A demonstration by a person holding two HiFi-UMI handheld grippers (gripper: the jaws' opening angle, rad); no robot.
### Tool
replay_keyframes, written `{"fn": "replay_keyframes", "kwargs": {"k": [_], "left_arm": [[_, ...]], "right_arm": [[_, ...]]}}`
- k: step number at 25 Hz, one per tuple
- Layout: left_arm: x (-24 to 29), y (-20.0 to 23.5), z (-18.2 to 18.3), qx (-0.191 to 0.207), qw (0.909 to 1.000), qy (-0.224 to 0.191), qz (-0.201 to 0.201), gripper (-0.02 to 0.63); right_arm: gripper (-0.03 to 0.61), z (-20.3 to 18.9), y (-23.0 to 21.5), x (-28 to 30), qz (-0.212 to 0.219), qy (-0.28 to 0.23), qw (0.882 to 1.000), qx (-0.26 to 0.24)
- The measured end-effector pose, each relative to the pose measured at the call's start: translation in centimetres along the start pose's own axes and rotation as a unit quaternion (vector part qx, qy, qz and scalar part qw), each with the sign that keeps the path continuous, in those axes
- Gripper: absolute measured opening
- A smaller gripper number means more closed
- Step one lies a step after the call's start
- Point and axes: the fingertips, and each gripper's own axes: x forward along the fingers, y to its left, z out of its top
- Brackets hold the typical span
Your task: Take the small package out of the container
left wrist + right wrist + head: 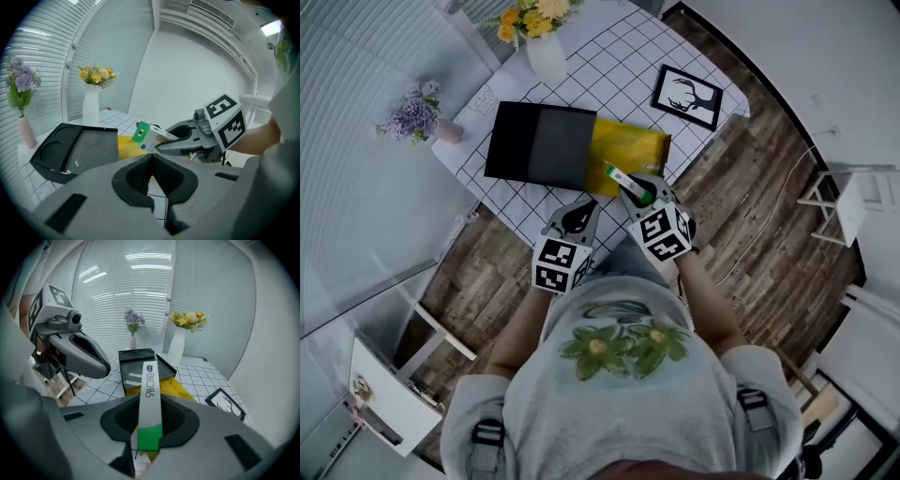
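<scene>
One small package (pixel 149 380) in right hand-held gripper (pixel 150 405)

Two handheld grippers: the left gripper (pixel 581 214) and the right gripper (pixel 635 192). One small package (pixel 617 175), white and green. One black container (pixel 539 145). One yellow bag (pixel 633 145). Two vases of flowers: a white vase (pixel 546 56) and a pink vase (pixel 447 131). One framed picture (pixel 686 97). One grid-patterned table (pixel 619 66). One white stool (pixel 848 202).

Small package (pixel 150 380): blue round logo, dark lettering, illegible; black-white square codes on marker cubes (pixel 561 264)
</scene>
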Motion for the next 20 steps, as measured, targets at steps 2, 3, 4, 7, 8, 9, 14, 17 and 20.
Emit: {"fn": "replay_keyframes", "kwargs": {"k": [2,3,4,7,8,9,14,17,20], "left_arm": [[-0.2,-0.5,0.1,0.005,1.0000,-0.003,-0.002,0.006],[-0.3,-0.7,0.2,0.007,1.0000,-0.004,-0.002,0.006],[-0.4,-0.8,0.2,0.009,0.9999,-0.006,-0.002,0.006],[-0.7,-1.3,0.6,0.015,0.9998,-0.015,-0.001,0.006],[-0.8,-1.5,0.8,0.017,0.9997,-0.017,-0.001,0.006],[-0.9,-1.6,0.8,0.020,0.9996,-0.019,-0.002,0.006],[-1.3,-2.0,1.2,0.027,0.9993,-0.026,0.001,0.006],[-1.7,-2.3,1.6,0.033,0.9989,-0.032,0.001,0.006],[-2.1,-2.3,1.9,0.039,0.9985,-0.038,0.003,0.006]], "right_arm": [[0.087,0.3,0.2,-0.8,-0.003,-0.007,1.000,0.000],[0.087,0.4,0.3,-1.2,-0.005,-0.011,1.000,0.000],[0.087,0.6,0.4,-1.6,-0.006,-0.014,1.000,0.001],[0.087,0.8,0.6,-2.8,-0.012,-0.023,1.000,0.005],[0.087,0.9,0.7,-3.2,-0.013,-0.025,1.000,0.006],[0.087,0.9,0.8,-3.5,-0.014,-0.027,1.000,0.008],[0.087,1.1,1.5,-5.3,-0.017,-0.039,0.999,0.012],[0.087,1.5,1.8,-6.2,-0.024,-0.049,0.998,0.011],[0.087,2.0,2.2,-7.1,-0.030,-0.061,0.998,0.010]]}}
